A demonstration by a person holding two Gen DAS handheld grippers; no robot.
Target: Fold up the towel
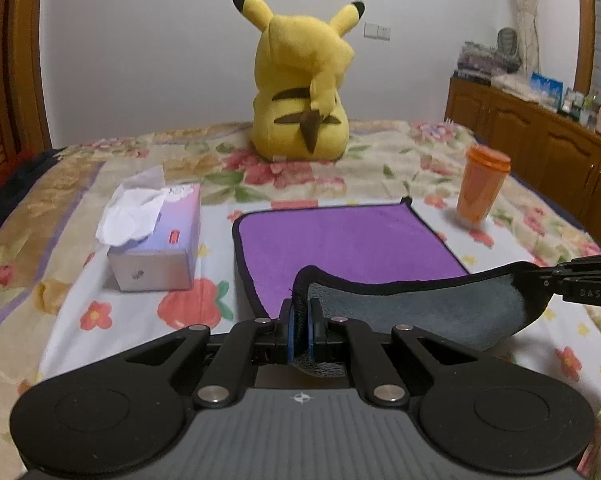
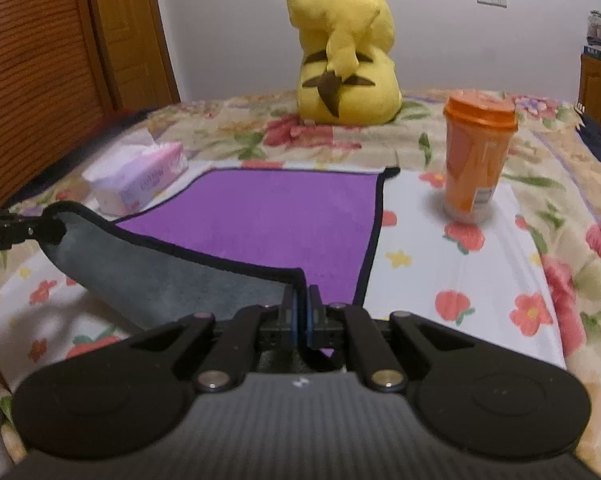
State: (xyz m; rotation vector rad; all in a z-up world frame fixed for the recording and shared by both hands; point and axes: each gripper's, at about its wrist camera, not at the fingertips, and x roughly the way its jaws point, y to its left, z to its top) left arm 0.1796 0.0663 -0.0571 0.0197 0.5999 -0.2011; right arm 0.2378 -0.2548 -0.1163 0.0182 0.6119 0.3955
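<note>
Left wrist view: left gripper (image 1: pixel 300 322) and right gripper (image 2: pixel 301 312) each clamp a near corner of the towel (image 1: pixel 348 240), lifted off the bed (image 1: pixel 148 304). First fold under way; next, carry both corners evenly to the far edge.

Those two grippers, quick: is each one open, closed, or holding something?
Left gripper: closed, pinching the near left corner of the purple towel.
Right gripper: closed, pinching the towel's near right corner.
</note>
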